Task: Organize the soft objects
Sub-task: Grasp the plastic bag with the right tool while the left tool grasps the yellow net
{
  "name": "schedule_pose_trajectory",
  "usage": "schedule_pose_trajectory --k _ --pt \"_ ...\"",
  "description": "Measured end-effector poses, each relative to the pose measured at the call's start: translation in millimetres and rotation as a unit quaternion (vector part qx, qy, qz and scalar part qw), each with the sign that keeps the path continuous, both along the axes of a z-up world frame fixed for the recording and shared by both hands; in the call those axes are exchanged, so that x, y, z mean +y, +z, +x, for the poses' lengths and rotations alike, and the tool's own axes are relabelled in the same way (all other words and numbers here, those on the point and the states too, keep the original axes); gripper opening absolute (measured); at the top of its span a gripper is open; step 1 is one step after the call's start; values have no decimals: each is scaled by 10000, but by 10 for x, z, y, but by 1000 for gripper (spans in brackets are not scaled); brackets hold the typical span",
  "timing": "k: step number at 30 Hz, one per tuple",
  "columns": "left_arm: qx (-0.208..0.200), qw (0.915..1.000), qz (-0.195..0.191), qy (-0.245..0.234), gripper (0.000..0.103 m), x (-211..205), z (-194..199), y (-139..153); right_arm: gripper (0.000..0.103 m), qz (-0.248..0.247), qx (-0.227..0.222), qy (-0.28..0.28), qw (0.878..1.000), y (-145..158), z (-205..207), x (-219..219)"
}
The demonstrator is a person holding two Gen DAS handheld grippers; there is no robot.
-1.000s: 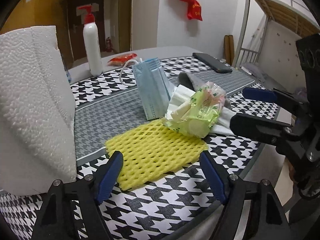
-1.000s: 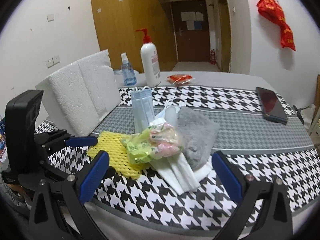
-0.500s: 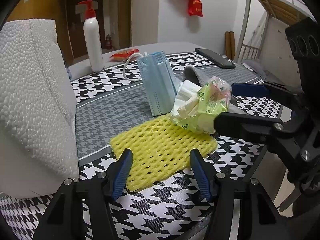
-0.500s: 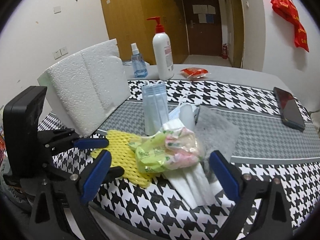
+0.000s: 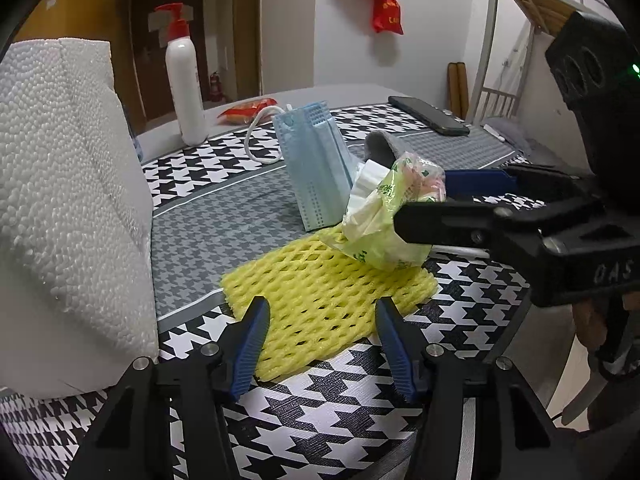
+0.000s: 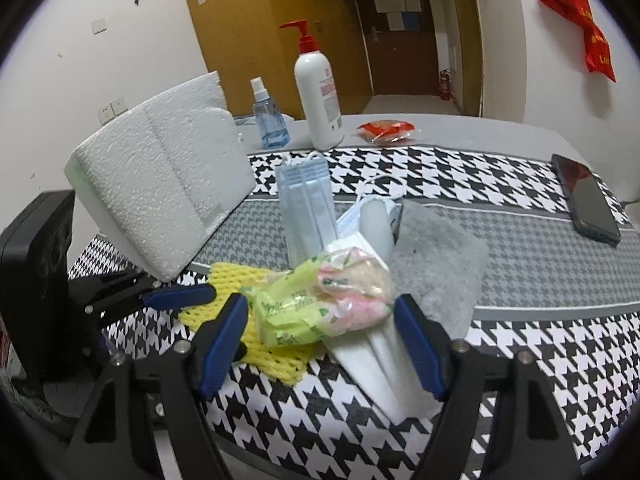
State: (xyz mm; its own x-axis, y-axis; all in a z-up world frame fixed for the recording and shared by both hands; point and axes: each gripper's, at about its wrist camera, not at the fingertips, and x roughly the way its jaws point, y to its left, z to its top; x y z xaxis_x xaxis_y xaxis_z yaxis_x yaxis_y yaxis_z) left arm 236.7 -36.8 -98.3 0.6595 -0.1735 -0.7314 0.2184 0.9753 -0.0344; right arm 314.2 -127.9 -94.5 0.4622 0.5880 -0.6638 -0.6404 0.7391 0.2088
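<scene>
A yellow foam net [image 5: 320, 292] lies flat near the table's front edge. My left gripper [image 5: 322, 344] hovers over the net's near edge, one finger on each side, jaws closing but not gripping. A green and pink tissue pack [image 6: 320, 312] rests on the net and on folded white tissues [image 6: 380, 364]. My right gripper [image 6: 320, 340] straddles this pack [image 5: 384, 216], jaws closing, pads close to its ends but not squeezing it. Behind it stand a stack of blue face masks [image 6: 306, 204] and a grey cloth [image 6: 436, 264]. From the left wrist camera the right gripper [image 5: 424, 200] comes in from the right.
A big white foam sheet [image 5: 68, 208] leans at the left. A pump bottle [image 6: 320, 96], a small spray bottle [image 6: 270, 116] and a red packet [image 6: 386, 130] stand at the back. A black phone [image 6: 588, 196] lies far right. The houndstooth table [image 6: 520, 360] ends just below the grippers.
Both grippers' jaws have narrowed. The right gripper has moved in until the tissue pack sits between its fingers. The left gripper has stayed over the yellow net.
</scene>
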Motion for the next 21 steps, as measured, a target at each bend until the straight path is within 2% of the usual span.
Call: schedule_pose_trajectory --k 8,10,13,16,21 --pt "13 10000 -90 -7 56 38 9 2 78 -116 -68 86 9999 -30 -1 143" --pt "17 10000 -91 -19 56 38 10 3 63 -116 -66 126 9998 -25 -13 160" --pt "18 9999 -104 -20 56 39 12 7 56 -267 -94 153 9995 -53 -20 199" --pt "11 9999 -125 -17 57 43 7 10 51 -211 -81 102 9997 -48 -9 178" --pt "-3 9999 -150 -1 57 48 0 13 50 -60 -246 -44 9997 124 -61 46"
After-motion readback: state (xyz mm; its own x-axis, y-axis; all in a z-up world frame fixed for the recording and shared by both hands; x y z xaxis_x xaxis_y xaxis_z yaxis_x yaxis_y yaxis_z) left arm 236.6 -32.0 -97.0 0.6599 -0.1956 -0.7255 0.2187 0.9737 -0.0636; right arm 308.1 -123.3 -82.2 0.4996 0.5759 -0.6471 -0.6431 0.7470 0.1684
